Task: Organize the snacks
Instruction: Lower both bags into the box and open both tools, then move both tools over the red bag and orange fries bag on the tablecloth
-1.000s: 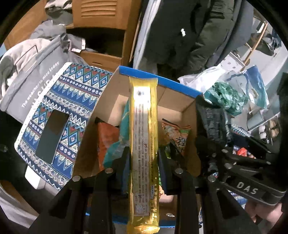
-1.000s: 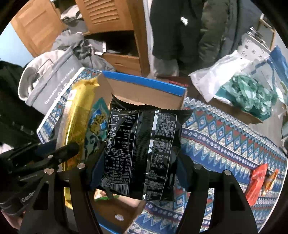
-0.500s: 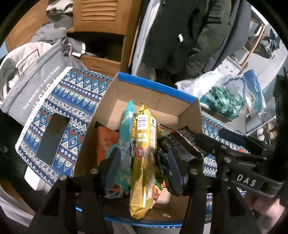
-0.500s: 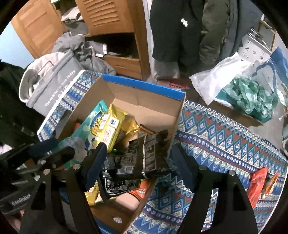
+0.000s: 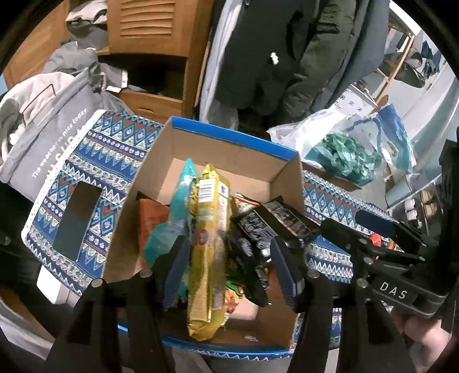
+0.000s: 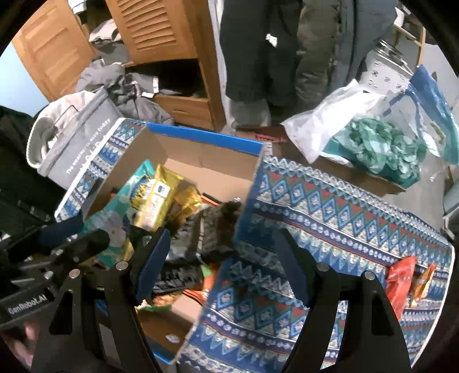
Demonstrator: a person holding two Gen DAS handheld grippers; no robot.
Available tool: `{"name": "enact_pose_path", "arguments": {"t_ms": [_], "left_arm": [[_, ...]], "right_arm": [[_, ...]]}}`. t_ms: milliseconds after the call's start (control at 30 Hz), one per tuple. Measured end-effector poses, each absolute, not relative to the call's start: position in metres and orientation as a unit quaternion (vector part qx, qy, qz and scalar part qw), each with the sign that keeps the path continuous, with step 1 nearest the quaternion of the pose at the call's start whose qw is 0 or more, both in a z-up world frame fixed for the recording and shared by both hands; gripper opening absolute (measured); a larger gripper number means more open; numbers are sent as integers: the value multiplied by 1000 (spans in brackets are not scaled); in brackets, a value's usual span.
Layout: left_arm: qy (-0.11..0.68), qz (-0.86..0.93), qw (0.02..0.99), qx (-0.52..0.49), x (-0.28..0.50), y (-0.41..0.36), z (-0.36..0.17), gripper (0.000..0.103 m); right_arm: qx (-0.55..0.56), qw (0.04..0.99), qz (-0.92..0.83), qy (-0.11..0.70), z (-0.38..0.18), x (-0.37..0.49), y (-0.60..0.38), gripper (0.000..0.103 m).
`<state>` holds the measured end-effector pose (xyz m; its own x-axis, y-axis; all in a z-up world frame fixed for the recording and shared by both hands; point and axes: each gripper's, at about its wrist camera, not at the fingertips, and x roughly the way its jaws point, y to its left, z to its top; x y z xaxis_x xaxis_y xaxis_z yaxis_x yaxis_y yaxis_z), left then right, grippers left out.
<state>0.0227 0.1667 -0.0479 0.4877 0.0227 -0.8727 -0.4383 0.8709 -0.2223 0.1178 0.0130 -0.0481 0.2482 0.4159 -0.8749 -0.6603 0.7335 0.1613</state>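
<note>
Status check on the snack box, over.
Left gripper opening, yellow packet loose between its fingers. Right gripper open, empty. Cardboard box filling; two packets remain on tablecloth.

Behind the table I see a wooden cabinet with a louvred door and an open shelf stuffed with grey clothes. Dark coats hang beside it. A patterned blue cloth covers the table; to the right stands a light wooden rack
</note>
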Motion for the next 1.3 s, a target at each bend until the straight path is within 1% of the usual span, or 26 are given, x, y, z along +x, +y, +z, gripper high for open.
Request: {"name": "enact_pose_path", "arguments": {"t_ms": [100,400,500,800,1300], "left_arm": [[487,133,838,-205,25,158,-46,63],[495,107,841,-188,35,125,-41,64],[501,101,840,-183,39,113,-41,67],[509,80,843,-153,50,73,-41,67],[533,48,839,-101,72,-2,-51,67]], "right_arm": [[-123,785,338,506,-48,118,0,76],[-127,796,309,505,-50,120,-41,76],[-125,799,302,505,-49,122,-53,76],[-103,813,279,500,-41,127,-98,76],[-65,823,231,515,-47,137,-178,76]]}}
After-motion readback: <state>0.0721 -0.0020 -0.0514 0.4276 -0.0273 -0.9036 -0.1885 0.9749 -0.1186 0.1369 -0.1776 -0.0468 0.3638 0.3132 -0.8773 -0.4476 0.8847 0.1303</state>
